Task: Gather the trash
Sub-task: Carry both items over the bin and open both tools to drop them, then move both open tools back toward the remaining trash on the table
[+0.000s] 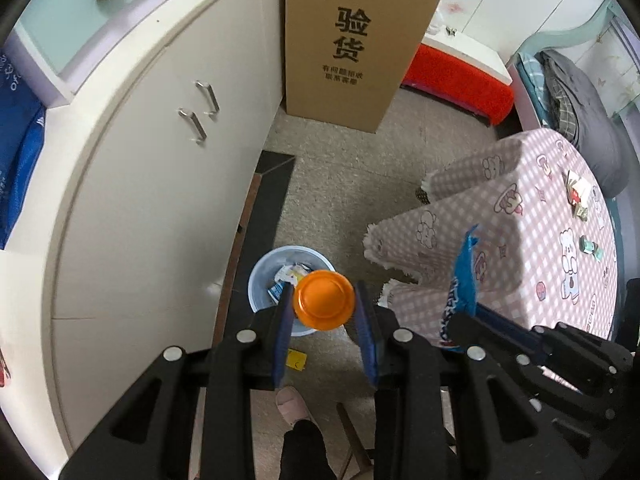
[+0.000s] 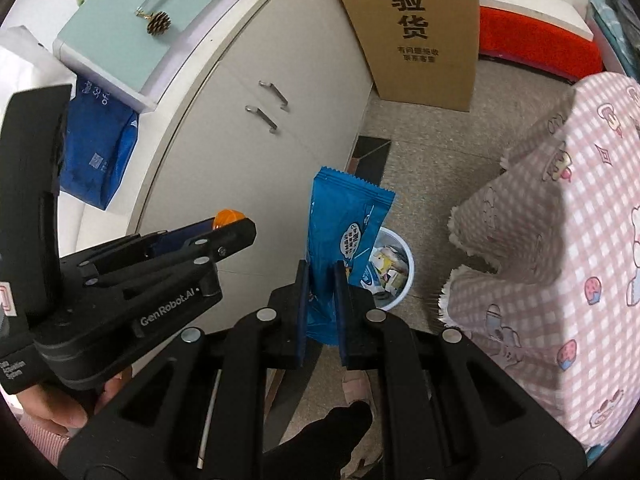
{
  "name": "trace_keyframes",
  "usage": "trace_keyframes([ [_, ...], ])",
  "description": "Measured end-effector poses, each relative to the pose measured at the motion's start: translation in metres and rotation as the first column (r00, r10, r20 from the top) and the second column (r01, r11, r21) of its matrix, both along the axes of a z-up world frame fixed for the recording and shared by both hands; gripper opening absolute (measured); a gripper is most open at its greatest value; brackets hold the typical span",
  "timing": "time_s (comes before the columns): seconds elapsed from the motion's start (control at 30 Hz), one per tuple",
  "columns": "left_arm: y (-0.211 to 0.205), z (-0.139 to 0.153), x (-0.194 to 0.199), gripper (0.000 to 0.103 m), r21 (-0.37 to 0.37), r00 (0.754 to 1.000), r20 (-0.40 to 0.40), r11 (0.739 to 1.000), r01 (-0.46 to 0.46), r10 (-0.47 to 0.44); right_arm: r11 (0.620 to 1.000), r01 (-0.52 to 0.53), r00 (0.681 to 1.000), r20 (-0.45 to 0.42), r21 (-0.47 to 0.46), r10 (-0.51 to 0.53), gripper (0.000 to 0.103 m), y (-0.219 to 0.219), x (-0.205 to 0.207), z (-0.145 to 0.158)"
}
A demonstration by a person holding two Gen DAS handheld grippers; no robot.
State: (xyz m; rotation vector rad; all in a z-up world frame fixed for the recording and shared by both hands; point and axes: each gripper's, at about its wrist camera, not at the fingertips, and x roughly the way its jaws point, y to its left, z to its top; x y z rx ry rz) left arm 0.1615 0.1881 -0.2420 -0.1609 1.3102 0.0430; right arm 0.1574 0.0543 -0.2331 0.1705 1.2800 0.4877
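My left gripper (image 1: 323,300) is shut on an orange round plastic piece (image 1: 323,299) and holds it above a pale blue trash bin (image 1: 260,276) on the floor. The bin holds several wrappers. My right gripper (image 2: 321,276) is shut on a blue snack wrapper (image 2: 340,224), held upright above and left of the same bin (image 2: 404,276). The left gripper (image 2: 228,236) shows at the left of the right wrist view with the orange piece (image 2: 227,217). The blue wrapper (image 1: 464,276) also shows in the left wrist view.
A white cabinet (image 1: 140,184) stands at the left and a tall cardboard box (image 1: 356,40) at the back. A table with a pink checked cloth (image 1: 532,240) stands at the right with small scraps (image 1: 578,194) on it. A yellow scrap (image 1: 296,359) and my slippered foot (image 1: 292,404) are on the floor.
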Motion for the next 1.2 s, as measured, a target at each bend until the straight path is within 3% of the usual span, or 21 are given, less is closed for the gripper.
trace_keyframes([
  [0.13,0.011,0.007,0.002,0.031,-0.006,1.0,0.025,1.0,-0.002,0.002,1.0,0.002,1.0,0.009,-0.016,-0.002,0.012,0.006,0.0,0.004],
  [0.2,0.016,0.007,0.003,0.051,-0.013,1.0,0.019,1.0,-0.013,0.014,1.0,0.006,1.0,0.008,-0.023,-0.005,0.012,0.009,0.001,0.005],
  [0.27,0.021,0.008,0.002,0.059,0.0,0.999,0.024,1.0,-0.025,0.025,0.999,0.008,1.0,0.012,-0.031,-0.008,0.011,0.012,0.001,0.006],
  [0.83,0.072,0.007,-0.025,0.064,-0.004,0.993,0.0,0.993,-0.114,0.114,0.999,-0.031,0.999,0.02,-0.03,0.032,0.009,0.043,-0.008,0.009],
  [1.2,0.06,0.012,-0.027,0.064,-0.006,0.993,0.004,0.993,-0.115,0.115,1.0,0.024,0.999,0.025,-0.018,-0.024,0.01,0.018,-0.011,0.012],
])
